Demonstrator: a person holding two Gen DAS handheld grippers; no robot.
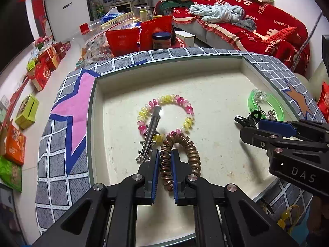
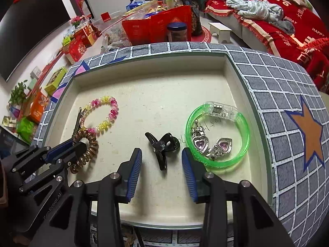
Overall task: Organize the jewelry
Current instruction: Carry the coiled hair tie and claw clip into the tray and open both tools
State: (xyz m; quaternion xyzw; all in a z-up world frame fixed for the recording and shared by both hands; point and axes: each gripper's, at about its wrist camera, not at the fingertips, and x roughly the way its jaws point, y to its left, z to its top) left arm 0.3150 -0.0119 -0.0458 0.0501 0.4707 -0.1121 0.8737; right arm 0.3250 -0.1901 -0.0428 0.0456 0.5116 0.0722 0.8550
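A shallow cream tray holds the jewelry. My left gripper is shut on a brown coil hair tie, resting on the tray floor; it also shows in the right wrist view. A pink-yellow coil bracelet and a silver hair clip lie just beyond it. My right gripper is open around a black claw clip, apart from it. A green bangle with heart earrings inside lies to its right.
The tray sits on a grey grid-patterned cloth with pink and orange stars. Red gift bags and a jar stand beyond the table. A red-covered sofa is at far right, boxes on the floor at left.
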